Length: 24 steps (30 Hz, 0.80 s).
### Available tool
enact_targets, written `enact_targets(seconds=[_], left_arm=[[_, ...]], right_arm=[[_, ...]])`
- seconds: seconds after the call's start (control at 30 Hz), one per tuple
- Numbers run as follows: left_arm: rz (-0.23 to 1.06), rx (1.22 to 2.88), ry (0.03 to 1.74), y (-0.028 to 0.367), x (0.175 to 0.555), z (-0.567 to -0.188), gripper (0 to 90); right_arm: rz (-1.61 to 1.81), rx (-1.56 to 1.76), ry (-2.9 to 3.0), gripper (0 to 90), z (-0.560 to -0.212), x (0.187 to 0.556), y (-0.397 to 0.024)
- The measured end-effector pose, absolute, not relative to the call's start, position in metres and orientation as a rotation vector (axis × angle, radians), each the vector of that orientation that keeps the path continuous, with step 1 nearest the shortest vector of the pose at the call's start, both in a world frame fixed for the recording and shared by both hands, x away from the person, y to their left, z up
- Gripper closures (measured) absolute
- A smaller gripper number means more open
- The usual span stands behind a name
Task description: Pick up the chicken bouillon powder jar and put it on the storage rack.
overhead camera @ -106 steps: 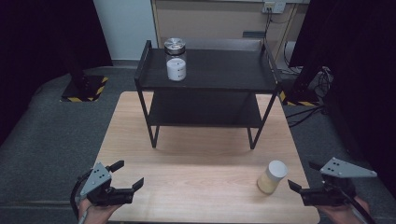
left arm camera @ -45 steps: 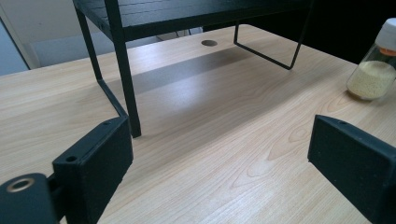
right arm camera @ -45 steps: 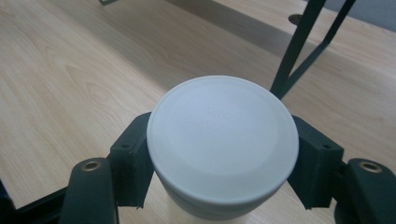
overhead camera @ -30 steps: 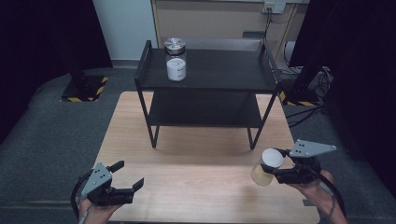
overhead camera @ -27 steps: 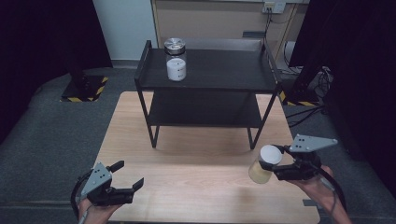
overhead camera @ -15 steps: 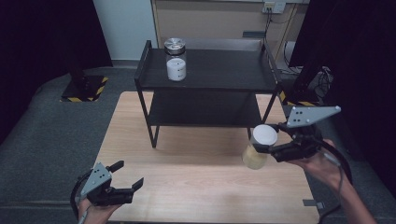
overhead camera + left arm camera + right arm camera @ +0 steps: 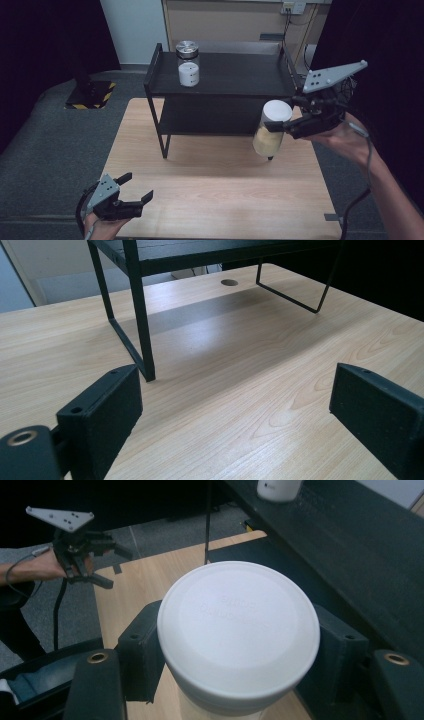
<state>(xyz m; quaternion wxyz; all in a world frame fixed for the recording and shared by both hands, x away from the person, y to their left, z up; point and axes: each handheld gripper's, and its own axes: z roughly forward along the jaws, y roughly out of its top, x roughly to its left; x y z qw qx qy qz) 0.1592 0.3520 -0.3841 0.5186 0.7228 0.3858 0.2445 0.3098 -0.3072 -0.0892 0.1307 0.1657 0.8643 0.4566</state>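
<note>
The right gripper (image 7: 274,126) clamps a white-lidded jar (image 7: 270,131) of pale powder just under its lid, holding it upright in the air beside the black shelf rack (image 7: 225,80), likely for shelving, while the left gripper (image 7: 131,189) rests open-jawed near the wooden table (image 7: 220,190) edge.

Tabletop (image 7: 210,190): pale wood grain, smooth matt. Rack (image 7: 225,80): black metal, matt. Held jar (image 7: 270,131): clear, lid (image 7: 239,630) white matt plastic. Shelf jar (image 7: 188,64): shiny metal cap. Floor (image 7: 55,135): grey carpet, rough.
</note>
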Motion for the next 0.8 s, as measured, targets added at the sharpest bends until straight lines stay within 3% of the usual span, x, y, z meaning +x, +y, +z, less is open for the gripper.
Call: enact_targets(seconds=[0.43,0.8], left_arm=[[0.589,1.722,0.931,0.355,0.158,-0.384,5.9],[0.576,1.717,0.918,0.357,0.159,-0.384,6.0]], right_arm=[[1.346,0.491,2.472,33.7,-0.034,0.341,-0.287],[1.325,0.624,2.394,33.8,-0.016,0.376,-0.268]])
